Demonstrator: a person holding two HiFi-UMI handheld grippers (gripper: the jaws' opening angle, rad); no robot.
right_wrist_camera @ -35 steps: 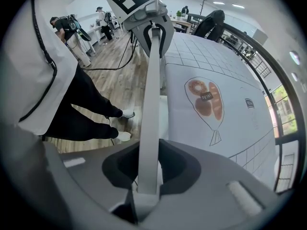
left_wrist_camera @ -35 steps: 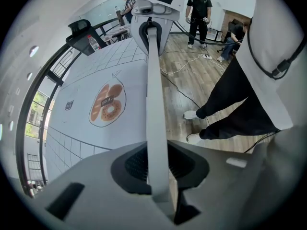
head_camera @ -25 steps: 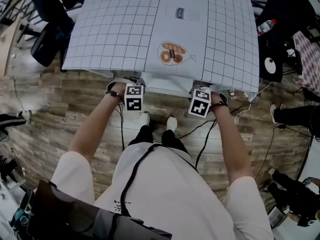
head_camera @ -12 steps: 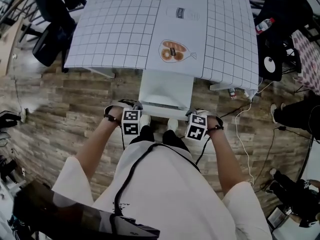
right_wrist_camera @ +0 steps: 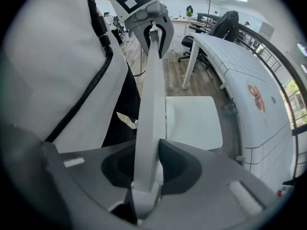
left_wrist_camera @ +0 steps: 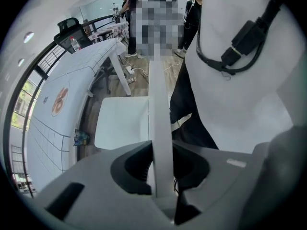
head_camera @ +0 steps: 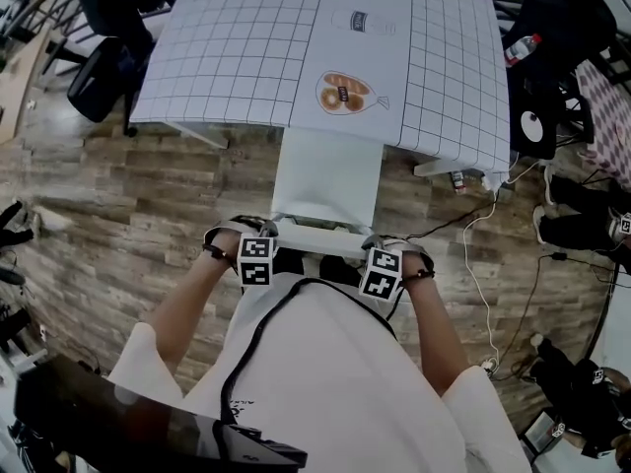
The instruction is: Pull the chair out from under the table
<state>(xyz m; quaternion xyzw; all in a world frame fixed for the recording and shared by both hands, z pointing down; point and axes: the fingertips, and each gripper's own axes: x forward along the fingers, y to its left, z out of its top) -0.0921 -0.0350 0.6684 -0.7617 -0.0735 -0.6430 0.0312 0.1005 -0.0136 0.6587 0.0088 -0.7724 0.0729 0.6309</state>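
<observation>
The white chair's seat (head_camera: 330,170) stands out from under the gridded white table (head_camera: 246,47), with its backrest top rail (head_camera: 320,236) nearest my body. My left gripper (head_camera: 258,249) points down and is shut on the rail's left end, and my right gripper (head_camera: 383,264) is shut on its right end. In the left gripper view, the thin backrest (left_wrist_camera: 160,128) runs up between the jaws of the left gripper (left_wrist_camera: 160,169), with the seat (left_wrist_camera: 122,121) beside it. The right gripper view shows the backrest (right_wrist_camera: 151,104) clamped in the right gripper (right_wrist_camera: 146,169); the left gripper (right_wrist_camera: 148,16) holds the far end.
A black office chair (head_camera: 99,77) stands left of the table. Cables (head_camera: 473,254) trail over the wood floor at right, near a bottle (head_camera: 523,49) and dark bags. My legs and torso are right behind the backrest. A table leg (right_wrist_camera: 192,63) stands by the seat.
The chair has slid out from under the table toward my body, baring most of its seat. Both grippers came back with the backrest, keeping their grip.
</observation>
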